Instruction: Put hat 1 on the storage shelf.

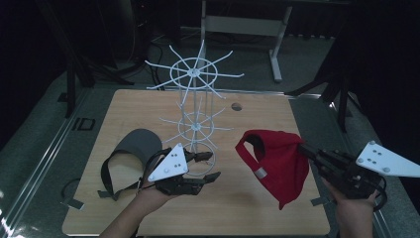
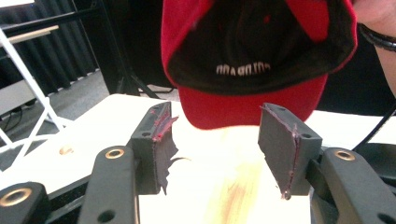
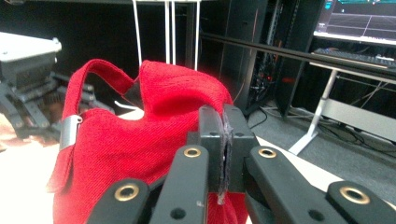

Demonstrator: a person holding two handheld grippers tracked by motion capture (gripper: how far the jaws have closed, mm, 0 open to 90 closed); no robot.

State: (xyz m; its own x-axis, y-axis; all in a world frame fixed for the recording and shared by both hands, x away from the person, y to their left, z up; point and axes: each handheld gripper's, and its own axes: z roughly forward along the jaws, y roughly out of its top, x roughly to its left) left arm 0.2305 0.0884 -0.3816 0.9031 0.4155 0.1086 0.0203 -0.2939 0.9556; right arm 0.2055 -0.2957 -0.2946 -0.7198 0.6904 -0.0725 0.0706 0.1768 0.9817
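- Grey visor [image 1: 130, 148] lies flat at far left, not in play.
- Our left gripper [image 1: 207, 167] has jaws apart, nothing between them, aimed right at the cap.
- White rack [image 1: 195, 99] stands just beyond it.
- Red cap [image 1: 277, 161] hangs right of centre, brim [image 2: 247, 105] toward the left gripper.
- Right gripper [image 3: 223, 154] is clamped on the cap's crown.

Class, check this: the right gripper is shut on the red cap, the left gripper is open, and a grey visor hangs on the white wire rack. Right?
Not quite: the grey visor lies on the table, left of the white wire rack, as the high view shows. The rest stands.
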